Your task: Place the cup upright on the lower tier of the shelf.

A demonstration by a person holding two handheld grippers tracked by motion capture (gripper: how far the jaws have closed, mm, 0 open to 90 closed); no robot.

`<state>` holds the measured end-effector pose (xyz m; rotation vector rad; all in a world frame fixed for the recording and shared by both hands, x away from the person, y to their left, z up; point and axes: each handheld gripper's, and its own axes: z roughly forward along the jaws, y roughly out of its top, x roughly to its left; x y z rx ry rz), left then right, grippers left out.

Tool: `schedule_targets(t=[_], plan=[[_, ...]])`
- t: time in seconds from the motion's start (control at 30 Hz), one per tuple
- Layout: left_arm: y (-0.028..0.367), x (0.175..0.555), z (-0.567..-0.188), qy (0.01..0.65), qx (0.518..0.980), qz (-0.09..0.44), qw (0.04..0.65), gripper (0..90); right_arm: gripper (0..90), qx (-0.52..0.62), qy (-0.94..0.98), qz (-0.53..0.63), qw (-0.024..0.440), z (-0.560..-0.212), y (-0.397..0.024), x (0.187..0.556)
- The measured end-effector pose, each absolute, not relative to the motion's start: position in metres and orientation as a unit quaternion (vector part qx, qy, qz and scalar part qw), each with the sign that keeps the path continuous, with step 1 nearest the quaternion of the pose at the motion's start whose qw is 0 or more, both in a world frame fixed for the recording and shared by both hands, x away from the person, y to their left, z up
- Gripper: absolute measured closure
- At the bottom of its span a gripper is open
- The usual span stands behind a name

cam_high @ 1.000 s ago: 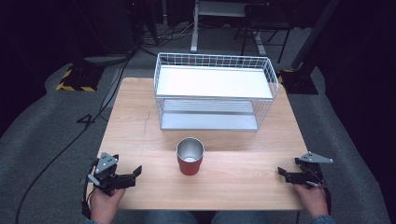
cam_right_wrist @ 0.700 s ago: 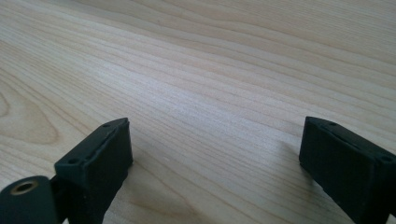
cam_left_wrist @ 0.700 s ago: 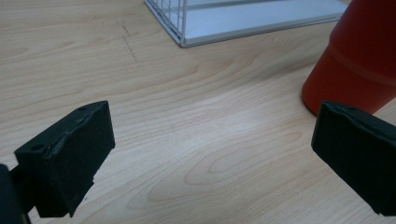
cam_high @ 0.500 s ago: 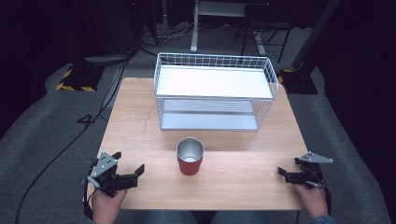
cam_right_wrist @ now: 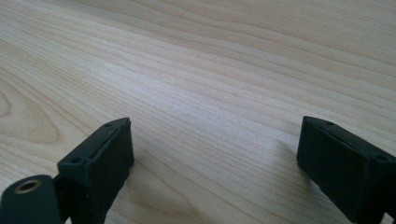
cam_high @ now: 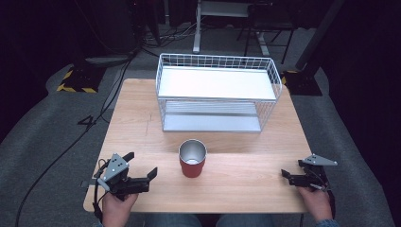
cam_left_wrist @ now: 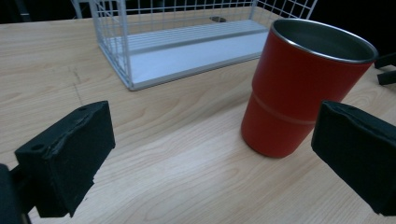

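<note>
Lab or studio: dark room, floor cables point(cam_high: 94, 118), hazard-taped base point(cam_high: 75, 80), grey carpet point(cam_high: 42, 137).

in the left gripper view the rack point(cam_left_wrist: 187, 42) is cut off at the top edge, and the right jaw hides part of the cup point(cam_left_wrist: 299, 88). the person's forearms leave the high view's bottom edge.

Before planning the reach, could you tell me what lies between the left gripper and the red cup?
Only bare wooden table separates the left gripper from the red cup, as the high view shows.
</note>
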<state>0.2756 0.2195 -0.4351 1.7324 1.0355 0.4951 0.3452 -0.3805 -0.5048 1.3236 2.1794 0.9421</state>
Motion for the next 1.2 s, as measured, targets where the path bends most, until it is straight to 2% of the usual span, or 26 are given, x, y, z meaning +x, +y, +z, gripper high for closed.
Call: schedule_targets(t=[0.63, 1.2], plan=[[0.171, 0.293, -0.430, 0.377, 0.743, 0.173, 0.526, 0.1, 11.4, 0.475, 0.784, 0.340, 0.211, -0.505, -0.380, 0.344], [0.139, 0.301, -0.433, 0.355, 0.736, 0.158, 0.554, 0.0, 11.4, 0.472, 0.786, 0.340, 0.210, -0.505, -0.380, 0.344]])
